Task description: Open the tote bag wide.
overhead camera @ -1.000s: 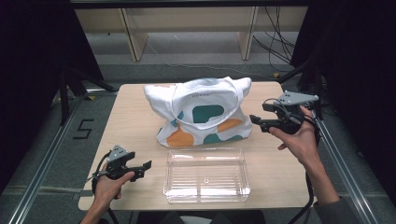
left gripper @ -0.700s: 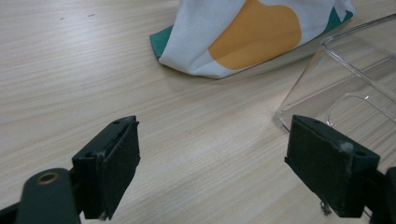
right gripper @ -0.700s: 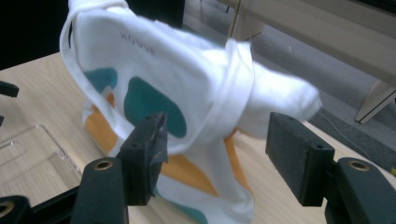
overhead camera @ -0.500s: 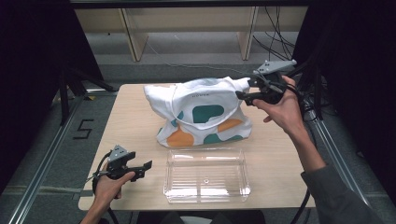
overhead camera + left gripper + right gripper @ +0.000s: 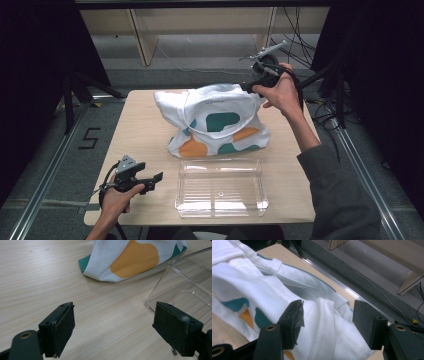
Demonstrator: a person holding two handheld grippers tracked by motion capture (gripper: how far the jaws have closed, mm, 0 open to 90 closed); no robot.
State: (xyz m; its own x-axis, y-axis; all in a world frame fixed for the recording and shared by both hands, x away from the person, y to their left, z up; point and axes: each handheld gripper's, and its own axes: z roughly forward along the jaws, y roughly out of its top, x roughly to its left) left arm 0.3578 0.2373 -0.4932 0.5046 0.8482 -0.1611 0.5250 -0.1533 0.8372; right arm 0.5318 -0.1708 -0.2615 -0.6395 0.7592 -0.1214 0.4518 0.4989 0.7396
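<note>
A white cloth bag [image 5: 215,120] with teal and orange patches stands crumpled in the middle of the wooden table [image 5: 145,130]. My right gripper [image 5: 248,88] is raised at the bag's upper right corner, jaws open just over the white fabric [image 5: 329,322]. In front of the bag lies a clear plastic tray [image 5: 220,187]. My left gripper [image 5: 155,177] rests low near the table's front left, open with nothing between its fingers. The left gripper view has the bag's orange patch [image 5: 135,257] ahead and the tray's corner [image 5: 180,277] to the right.
Beyond the table's far edge a grey floor strip [image 5: 200,65] runs below wooden shelving [image 5: 145,35]. Cables [image 5: 305,45] hang at the back right. Metal rails [image 5: 45,175] flank the table on both sides.
My right gripper has swung from the table's right side up and back to the bag's upper right corner. The left gripper has stayed put.
</note>
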